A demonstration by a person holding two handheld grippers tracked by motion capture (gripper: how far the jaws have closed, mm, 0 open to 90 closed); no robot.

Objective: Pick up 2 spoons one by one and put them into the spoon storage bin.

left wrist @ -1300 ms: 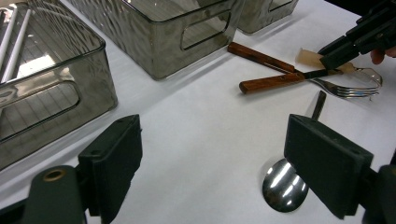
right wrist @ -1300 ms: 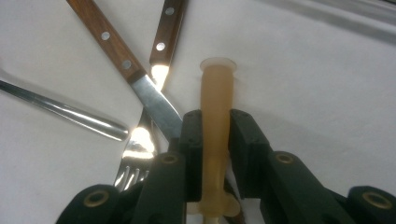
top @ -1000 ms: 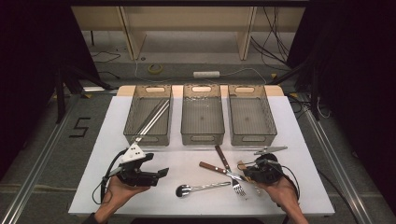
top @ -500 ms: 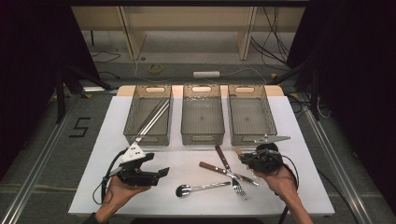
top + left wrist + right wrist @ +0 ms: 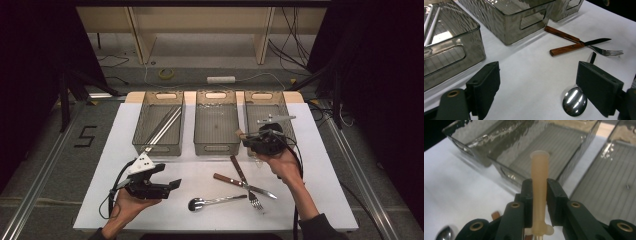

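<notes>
Change since the earlier frame: the right tongs (image 5: pixel 250 138) are raised from the cutlery at the front of the table (image 5: pixel 325 200) and carried toward the bins; the left tongs (image 5: pixel 167 186) are kept in the same place.
Right tongs: closed on a pale beige handle (image 5: pixel 539 192), which is gripped near its lower end and stands up between the pads. What kind of utensil it belongs to cannot be told.
Position of the held thing: it is held in the air at the near edge of the right bin (image 5: pixel 280 107), beside the gap to the middle bin (image 5: pixel 216 147).
Left tongs: open, nothing is held between them; they are rested low above the table, near the spoon (image 5: pixel 575 101).
Left bin (image 5: pixel 150 145): long metal pieces are already laid inside.
Still on the table: a spoon, a fork (image 5: pixel 607 52) and a knife with a wooden handle (image 5: pixel 566 48), the last two crossed over each other.
Step in hand: sorting of cutlery into bins is judged to be the work; the gripped piece is being transported to a bin.
Next move: the piece should be brought over the inside of the chosen bin, lowered, and only then released, so that it is not dropped on the rim.
Risk: the grip is close to one end, so the piece may swing.
</notes>
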